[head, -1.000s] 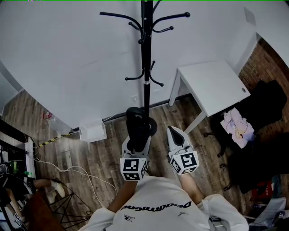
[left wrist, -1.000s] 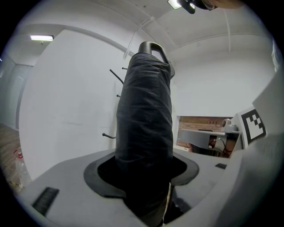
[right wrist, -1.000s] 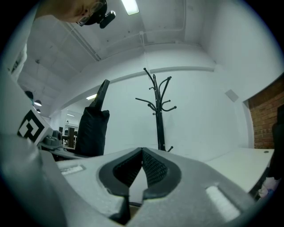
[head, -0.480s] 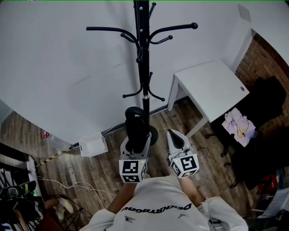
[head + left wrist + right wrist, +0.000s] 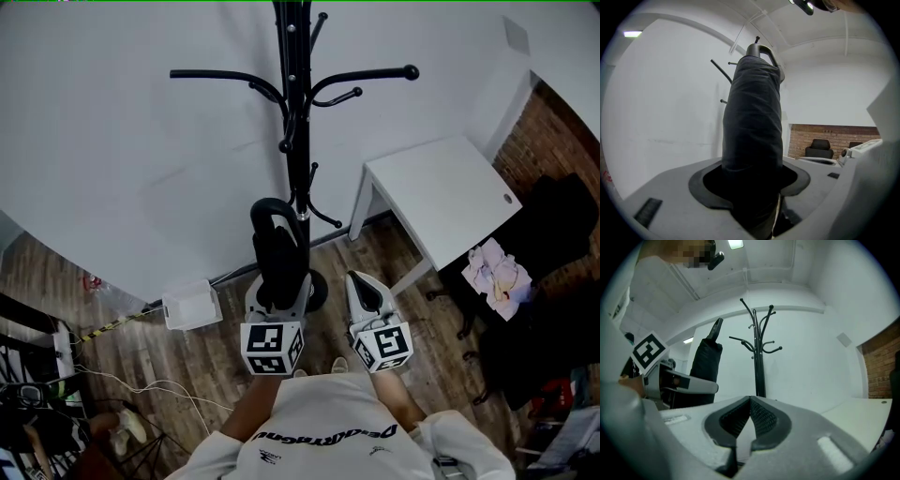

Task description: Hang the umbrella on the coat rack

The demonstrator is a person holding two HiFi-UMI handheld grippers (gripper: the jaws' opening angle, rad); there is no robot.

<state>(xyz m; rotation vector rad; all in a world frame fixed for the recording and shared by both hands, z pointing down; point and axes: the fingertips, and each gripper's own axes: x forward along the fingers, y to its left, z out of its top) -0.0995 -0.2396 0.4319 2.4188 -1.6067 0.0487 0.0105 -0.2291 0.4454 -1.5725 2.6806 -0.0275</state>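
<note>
A folded black umbrella (image 5: 277, 258) with a loop handle stands upright in my left gripper (image 5: 278, 292), which is shut on its lower body. In the left gripper view the umbrella (image 5: 752, 131) fills the space between the jaws and hides most of the rack. The black coat rack (image 5: 298, 141) stands against the white wall just beyond the umbrella's handle, its upper hooks spreading left and right. My right gripper (image 5: 362, 279) hovers to the right of the left one, shut and holding nothing (image 5: 750, 401). From the right gripper view the rack (image 5: 759, 366) is straight ahead, with the umbrella (image 5: 705, 366) to its left.
A white table (image 5: 441, 187) stands right of the rack. Further right are a dark chair (image 5: 539, 216) and a pile of pale clothes (image 5: 495, 272). A white box (image 5: 190, 302) sits on the wood floor by the wall, with cables (image 5: 141, 361) at the left.
Both grippers have moved closer to the coat rack. The umbrella has come up with the left gripper, and its handle now sits next to the pole near the lower hooks.
</note>
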